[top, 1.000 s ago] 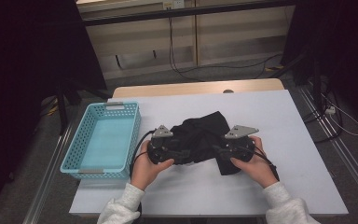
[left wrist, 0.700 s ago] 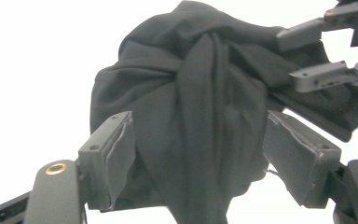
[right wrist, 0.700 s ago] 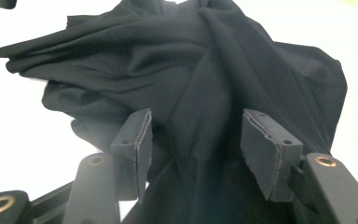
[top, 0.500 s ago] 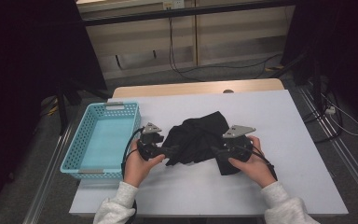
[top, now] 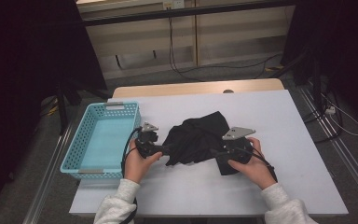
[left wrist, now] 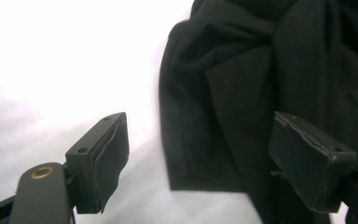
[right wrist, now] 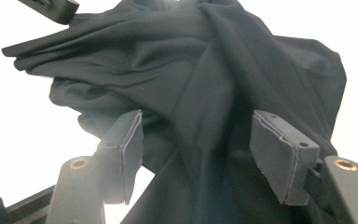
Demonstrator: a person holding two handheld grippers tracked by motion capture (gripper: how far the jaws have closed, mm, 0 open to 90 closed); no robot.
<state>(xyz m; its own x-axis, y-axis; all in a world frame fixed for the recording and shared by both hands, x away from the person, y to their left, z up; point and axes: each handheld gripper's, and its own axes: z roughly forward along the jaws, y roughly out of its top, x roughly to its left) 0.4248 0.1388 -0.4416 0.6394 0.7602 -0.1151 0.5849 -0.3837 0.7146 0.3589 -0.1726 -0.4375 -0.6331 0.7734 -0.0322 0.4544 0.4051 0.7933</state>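
A crumpled black cloth (top: pixel 196 137) is seen lying on the white table (top: pixel 279 121), between the two grippers. The left gripper (top: pixel 164 150) is held at the cloth's left edge with its jaws spread wide; in the left gripper view, the cloth's folded corner (left wrist: pixel 205 140) is found in the gap between the pads (left wrist: pixel 109 154), nearer the right-hand pad, and nothing is clamped. The right gripper (top: pixel 214 153) is set at the cloth's lower right, its jaws likewise parted wide; in the right gripper view, a ridge of fabric (right wrist: pixel 205 93) is seen running between and beyond its pads (right wrist: pixel 279 154), unpinched. A light blue basket (top: pixel 81 161) is seen just outside the left gripper.
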